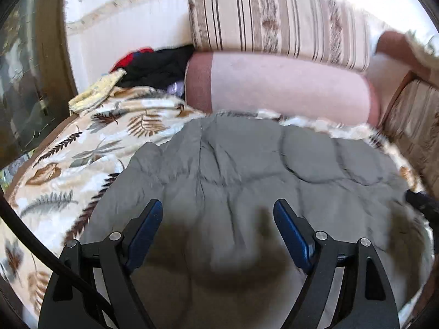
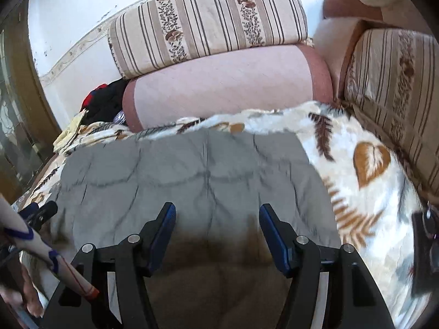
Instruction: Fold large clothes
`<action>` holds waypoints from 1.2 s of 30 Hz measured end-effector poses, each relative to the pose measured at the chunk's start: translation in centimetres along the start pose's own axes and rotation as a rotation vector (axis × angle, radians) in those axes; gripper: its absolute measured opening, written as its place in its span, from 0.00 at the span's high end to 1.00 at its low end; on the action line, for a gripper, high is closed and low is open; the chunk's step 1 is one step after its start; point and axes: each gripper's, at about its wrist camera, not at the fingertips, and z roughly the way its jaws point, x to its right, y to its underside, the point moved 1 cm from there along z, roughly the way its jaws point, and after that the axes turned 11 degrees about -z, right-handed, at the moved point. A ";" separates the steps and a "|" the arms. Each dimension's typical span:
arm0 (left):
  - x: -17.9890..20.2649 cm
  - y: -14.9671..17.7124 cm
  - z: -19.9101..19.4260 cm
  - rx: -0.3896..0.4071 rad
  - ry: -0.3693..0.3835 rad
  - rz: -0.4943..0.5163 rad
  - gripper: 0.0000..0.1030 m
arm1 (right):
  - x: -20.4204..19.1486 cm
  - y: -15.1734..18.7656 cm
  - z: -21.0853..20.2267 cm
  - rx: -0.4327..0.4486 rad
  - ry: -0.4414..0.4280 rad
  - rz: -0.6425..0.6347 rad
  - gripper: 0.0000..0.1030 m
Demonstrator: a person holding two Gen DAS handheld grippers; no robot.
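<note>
So my left fingers (image 1: 218, 211) are spread wide with nothing in them, hanging just over the near part of the grey quilted jacket (image 1: 247, 170). Right fingers (image 2: 216, 215) same deal, splayed and empty above the same garment. I figure both sit side by side at the near hem so I can pinch it at two spots and fold it away evenly. It's laid flat on the leaf-print blanket (image 2: 365, 164), which gives a soft wide surface. Behind that are the pink bolster (image 2: 225, 82) and striped cushion (image 2: 208, 16), and a dark clothes pile (image 1: 159, 65) off left.
</note>
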 end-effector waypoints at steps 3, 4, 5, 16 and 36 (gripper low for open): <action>-0.2 -1.3 4.1 -0.069 -0.057 0.002 0.20 | 0.1 -1.7 2.7 -0.070 -0.014 0.002 0.34; -0.3 -1.2 5.2 -0.102 -0.045 -0.007 0.20 | 0.2 -1.9 3.9 -0.102 -0.014 -0.008 0.34; -0.6 -1.1 6.1 -0.122 -0.032 -0.023 0.19 | 0.2 -2.0 5.6 -0.153 0.004 -0.028 0.34; -1.0 -0.3 8.1 -0.117 0.003 -0.053 0.13 | 1.2 -0.6 10.4 -0.225 -0.036 -0.013 0.22; -4.4 9.3 -4.5 0.013 -0.059 -0.033 0.15 | 0.1 7.5 -3.0 -0.136 -0.055 -0.002 0.21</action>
